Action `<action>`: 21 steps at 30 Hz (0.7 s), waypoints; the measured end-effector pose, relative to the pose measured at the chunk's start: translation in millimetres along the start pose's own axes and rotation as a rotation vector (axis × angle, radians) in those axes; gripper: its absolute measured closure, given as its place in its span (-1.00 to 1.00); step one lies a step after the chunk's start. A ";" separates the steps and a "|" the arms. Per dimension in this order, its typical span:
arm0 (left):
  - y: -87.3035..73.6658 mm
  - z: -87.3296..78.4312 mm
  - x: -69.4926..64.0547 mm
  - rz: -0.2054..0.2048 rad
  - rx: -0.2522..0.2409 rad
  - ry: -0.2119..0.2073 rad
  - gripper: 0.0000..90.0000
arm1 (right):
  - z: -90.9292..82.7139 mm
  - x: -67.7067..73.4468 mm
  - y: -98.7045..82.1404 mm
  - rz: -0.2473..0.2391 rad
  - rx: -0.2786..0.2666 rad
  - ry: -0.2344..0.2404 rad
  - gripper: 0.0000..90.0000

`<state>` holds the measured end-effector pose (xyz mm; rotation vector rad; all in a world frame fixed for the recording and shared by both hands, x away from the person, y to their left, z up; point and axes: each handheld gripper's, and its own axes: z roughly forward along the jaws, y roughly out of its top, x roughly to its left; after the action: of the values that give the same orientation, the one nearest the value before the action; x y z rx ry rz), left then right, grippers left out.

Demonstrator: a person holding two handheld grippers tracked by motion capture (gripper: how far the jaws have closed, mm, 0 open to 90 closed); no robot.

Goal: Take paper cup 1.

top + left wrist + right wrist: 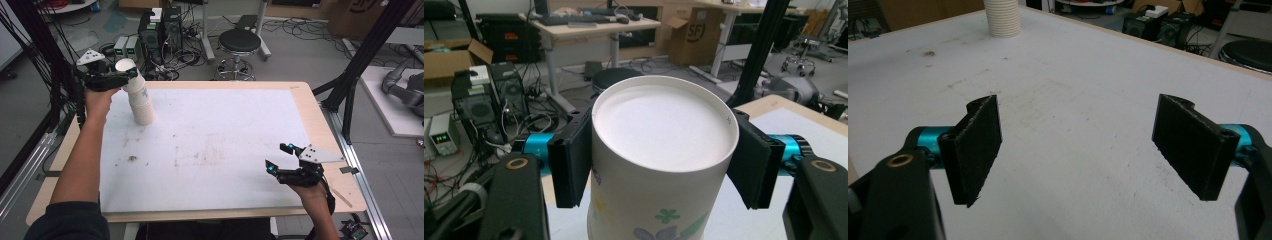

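A stack of upturned white paper cups [142, 107] stands at the far left of the white mat [215, 150]; it also shows as ribbed cup rims [1002, 20] at the top of the right gripper view. My left gripper [126, 75] is at the top of that stack. Its pads [571, 162] press both sides of the top cup [664, 130], a white cup with a flower print, base up. My right gripper [278, 157] hovers low over the mat near the front right, and its jaws [1088, 145] stand wide apart with nothing between them.
Brown stains mark the mat's middle [132, 158]. A bare wooden table border [320, 130] runs along the right. Beyond the far edge stand a black stool [240, 42] and computer towers [160, 30] among cables. Black frame posts [357, 65] rise at both sides.
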<state>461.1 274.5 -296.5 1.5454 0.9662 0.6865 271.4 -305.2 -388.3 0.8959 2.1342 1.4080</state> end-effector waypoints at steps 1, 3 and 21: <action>2.7 -2.3 -0.2 0.006 -0.007 0.003 -0.23 | 0.0 0.2 0.4 -0.001 -0.002 0.003 -0.55; 7.0 -6.5 -0.8 0.010 -0.018 0.002 -0.23 | 0.3 0.4 0.7 -0.007 -0.002 0.004 -0.55; 22.2 -47.1 -55.1 0.097 -0.083 -0.212 -0.22 | 15.3 9.0 10.4 0.015 0.013 0.098 -0.55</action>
<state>398.9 249.6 -261.2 1.5642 0.7008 0.6089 278.0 -286.1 -384.7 0.8657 2.2154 1.4750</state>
